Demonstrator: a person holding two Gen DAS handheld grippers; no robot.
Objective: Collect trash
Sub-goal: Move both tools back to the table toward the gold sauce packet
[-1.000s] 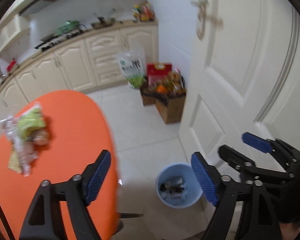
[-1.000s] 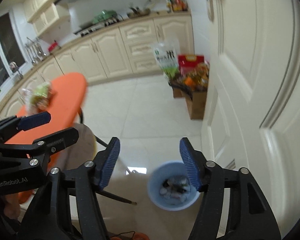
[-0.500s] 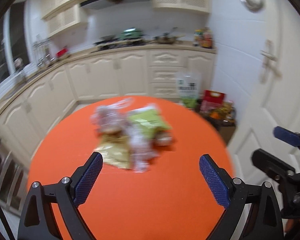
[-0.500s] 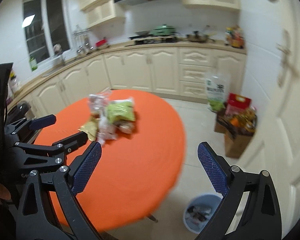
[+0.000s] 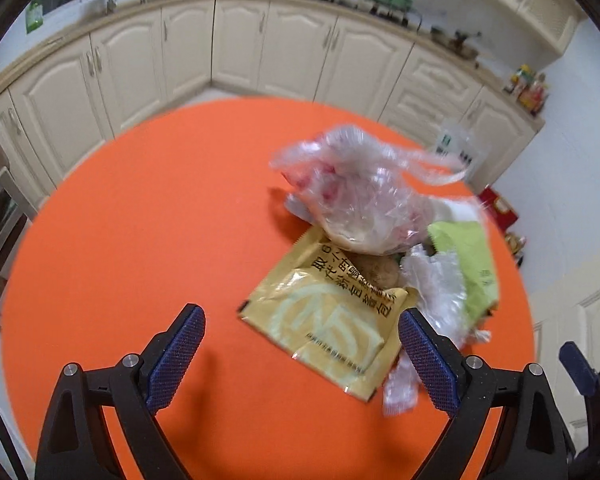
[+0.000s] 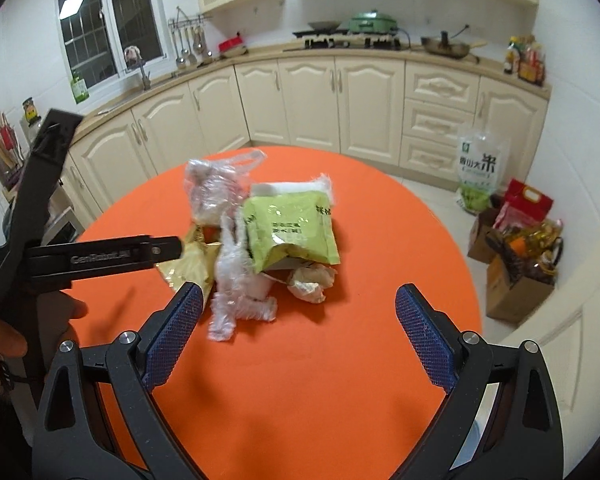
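Both grippers have swung from the blue bin to the round orange table [image 5: 140, 216]. Left gripper [image 5: 302, 354] and right gripper [image 6: 296, 334], jaws just widened, hang spread and empty over it, near the crumpled wrappers and plastic bags [image 6: 260, 232] at its centre.

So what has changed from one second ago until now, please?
Both grippers swung away from the blue bin on the floor by the door and now face the orange table. The left gripper and right gripper have just been opening; nothing is between their jaws. The trash pile, with its yellow packet and green packet, lies as before on the table.
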